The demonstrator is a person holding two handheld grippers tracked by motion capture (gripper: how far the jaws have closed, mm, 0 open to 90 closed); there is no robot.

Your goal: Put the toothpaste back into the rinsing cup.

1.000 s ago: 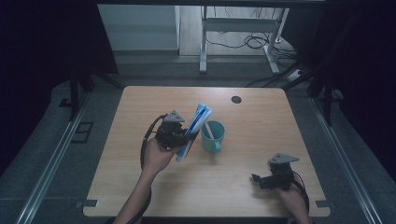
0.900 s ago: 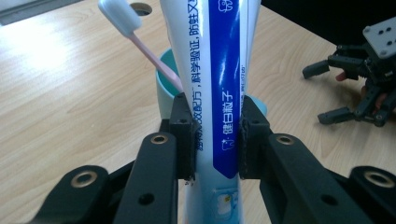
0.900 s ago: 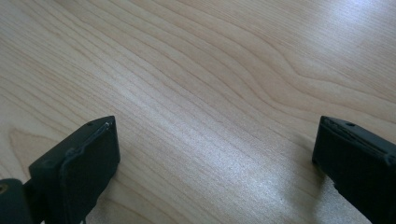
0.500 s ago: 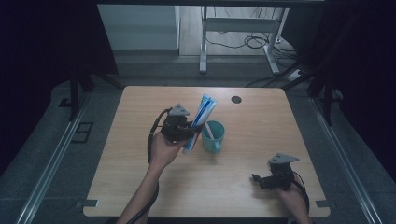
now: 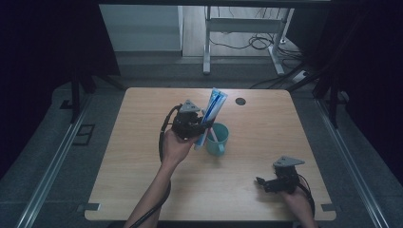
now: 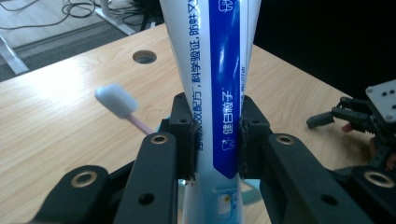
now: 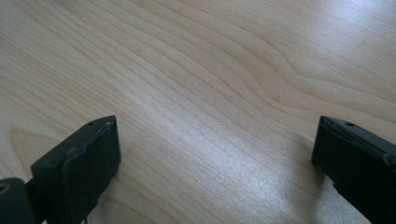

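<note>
Here the left gripper [image 5: 197, 124] is clamped on a white-and-blue toothpaste tube [image 5: 211, 114], its two black jaws pressing the tube's sides in the left gripper view, where the tube [image 6: 219, 93] stands upright between them with printed blue lettering facing the camera. In the high view the tube leans slightly, its flat crimped end up and toward the far side, its lower end at the rim of a teal cup [image 5: 217, 138] that stands near the middle of the wooden counter [image 5: 133, 185]. A toothbrush [image 6: 119, 103] with a pale head and pink neck shows just behind the left jaw in the left gripper view; in the high view its handle [image 5: 213, 136] rests in the cup. A round cable hole [image 5: 240, 100] sits in the counter near its far edge. The right gripper [image 5: 266, 184] is low at the near right corner of the counter, well apart from the cup, jaws spread wide with nothing between them; the right gripper view has bare wood grain in the gap.
</note>
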